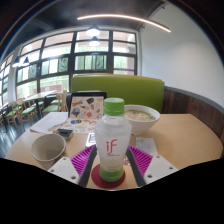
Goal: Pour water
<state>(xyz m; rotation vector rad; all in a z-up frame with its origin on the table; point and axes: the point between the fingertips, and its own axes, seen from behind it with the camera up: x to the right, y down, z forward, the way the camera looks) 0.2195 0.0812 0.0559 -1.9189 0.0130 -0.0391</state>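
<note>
Pale wood makes up the surface (175, 135), which runs ahead of the fingers to a green bench back (118, 90) beyond. A magenta mat (146, 155) lies on it just ahead of the fingers. The gripper (110, 165) points level and forward along the surface. A clear plastic bottle (111, 142) stands upright between the fingers, long axis vertical, green cap on top, white label facing the camera, its base on a round red coaster (108, 180). The fingers (86, 163) flank it closely; whether they press on it I cannot tell. A round pale bowl (139, 119) sits beyond the bottle to the right. A smooth beige cup (47, 148) stands left of the fingers, mouth up.
</note>
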